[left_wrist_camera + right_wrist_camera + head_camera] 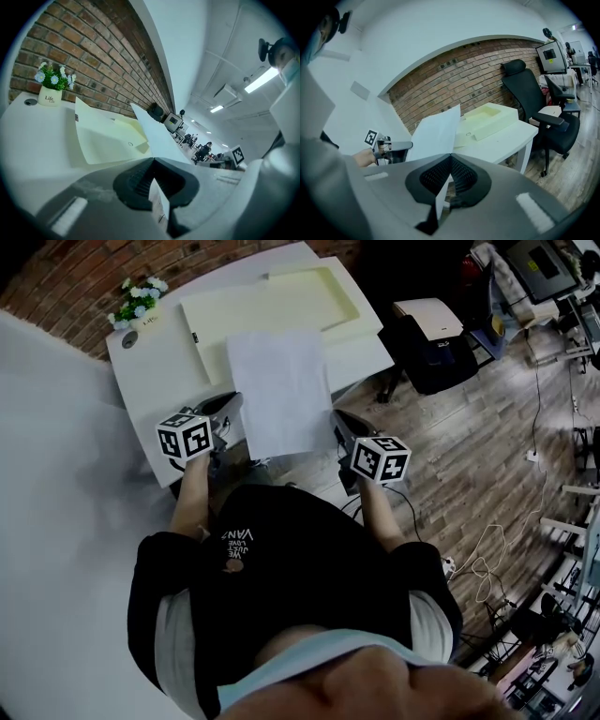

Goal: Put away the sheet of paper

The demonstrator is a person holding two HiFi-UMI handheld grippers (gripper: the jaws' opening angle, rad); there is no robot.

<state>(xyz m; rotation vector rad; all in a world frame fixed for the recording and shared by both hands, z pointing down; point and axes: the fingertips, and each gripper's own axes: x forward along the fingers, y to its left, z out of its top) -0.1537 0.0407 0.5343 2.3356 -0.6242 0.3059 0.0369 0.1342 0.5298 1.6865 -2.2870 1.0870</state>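
Note:
A white sheet of paper (279,390) is held in the air over the near edge of the white table (155,362). My left gripper (230,409) is shut on the sheet's left edge near its lower corner. My right gripper (339,423) is shut on its right edge. In the left gripper view the paper (159,138) runs edge-on out of the shut left gripper (152,161). In the right gripper view the sheet (436,131) rises from the shut right gripper (451,157). A cream open case (281,306) lies on the table beyond the paper.
A small pot of flowers (141,301) stands at the table's far left corner by the brick wall. A black office chair (427,348) stands right of the table on the wooden floor. Cables lie on the floor at the right.

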